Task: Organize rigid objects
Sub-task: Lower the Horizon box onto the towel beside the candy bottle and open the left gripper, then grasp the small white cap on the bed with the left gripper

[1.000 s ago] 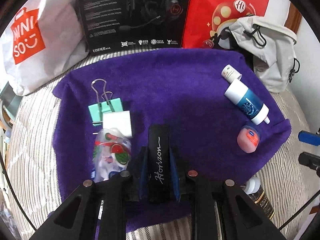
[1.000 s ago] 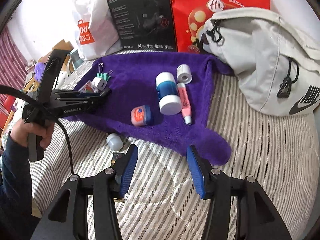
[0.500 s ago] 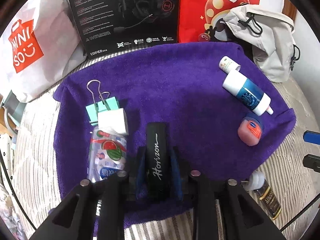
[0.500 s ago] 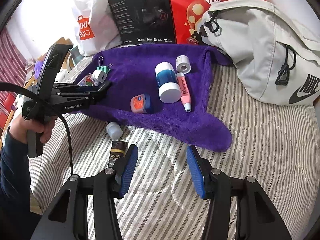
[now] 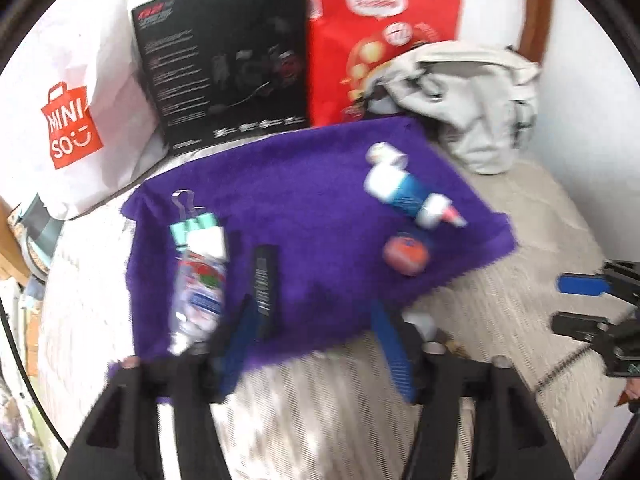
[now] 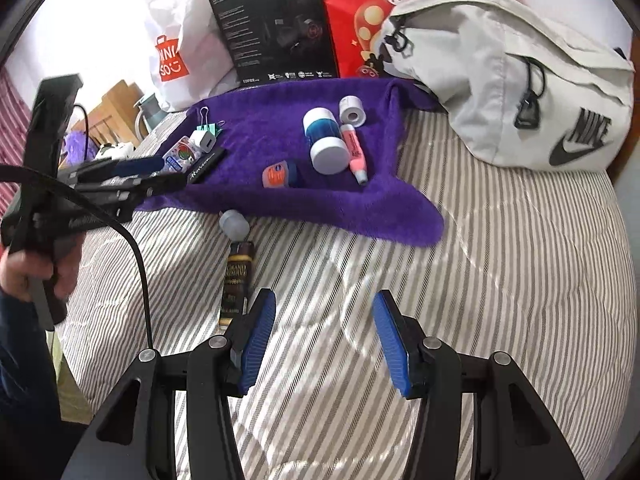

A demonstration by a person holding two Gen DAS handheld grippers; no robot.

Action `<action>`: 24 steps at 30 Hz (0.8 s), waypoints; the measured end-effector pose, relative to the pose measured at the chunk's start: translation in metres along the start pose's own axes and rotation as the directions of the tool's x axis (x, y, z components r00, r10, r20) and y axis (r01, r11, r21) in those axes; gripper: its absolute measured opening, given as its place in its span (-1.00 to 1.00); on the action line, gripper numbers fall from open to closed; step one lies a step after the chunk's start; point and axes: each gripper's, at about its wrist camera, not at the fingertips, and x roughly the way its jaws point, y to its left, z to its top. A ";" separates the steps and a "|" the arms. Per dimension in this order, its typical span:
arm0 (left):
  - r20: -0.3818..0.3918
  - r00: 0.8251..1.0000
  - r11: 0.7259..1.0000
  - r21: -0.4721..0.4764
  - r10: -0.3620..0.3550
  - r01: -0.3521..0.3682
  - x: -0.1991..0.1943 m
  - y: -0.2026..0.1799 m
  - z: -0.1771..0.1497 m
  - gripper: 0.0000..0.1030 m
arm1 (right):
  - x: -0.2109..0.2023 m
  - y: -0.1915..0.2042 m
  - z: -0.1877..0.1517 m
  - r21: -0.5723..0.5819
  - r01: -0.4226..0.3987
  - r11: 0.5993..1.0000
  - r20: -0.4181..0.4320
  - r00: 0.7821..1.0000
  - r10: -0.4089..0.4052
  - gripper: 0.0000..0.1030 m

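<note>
A black bar marked Horizon (image 5: 264, 284) (image 6: 206, 166) lies on the purple towel (image 5: 312, 184) (image 6: 272, 128), free of my left gripper (image 5: 316, 340), which stands open just behind it at the towel's near edge. Beside the bar are a wipes packet (image 5: 200, 288), a white charger (image 6: 202, 141) and a teal binder clip (image 6: 212, 120). A blue-and-white bottle (image 6: 324, 140), a pink highlighter (image 6: 354, 152), a white roll (image 6: 352, 110) and a small orange tin (image 6: 278, 174) lie on the towel's right half. My right gripper (image 6: 324, 340) is open over the striped cover, holding nothing.
A brown bottle with a white cap (image 6: 238, 276) lies on the striped bed cover just off the towel. A grey Nike bag (image 6: 520, 80), a red bag (image 6: 400, 8), a black headset box (image 6: 276, 28) and a white Miniso bag (image 6: 180, 48) line the back.
My left gripper opened and let go of the black bar, then drew back towards the towel's near edge. The left view is blurred from motion. The right gripper pulled back slightly.
</note>
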 end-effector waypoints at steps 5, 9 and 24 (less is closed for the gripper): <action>-0.015 0.997 0.997 0.005 -0.072 0.072 0.004 -0.026 -0.020 0.17 | -0.006 -0.004 -0.013 0.014 0.005 1.000 -0.003 1.000 -0.005 -0.01; -0.041 0.995 0.996 0.008 -0.093 0.093 0.021 -0.038 -0.026 0.17 | -0.007 -0.007 -0.022 0.027 0.000 1.000 -0.005 1.000 0.001 0.00; -0.057 0.990 0.992 -0.016 -0.127 0.127 0.050 -0.040 -0.025 0.16 | 0.012 -0.018 -0.033 0.075 -0.054 0.996 -0.050 0.997 0.058 0.00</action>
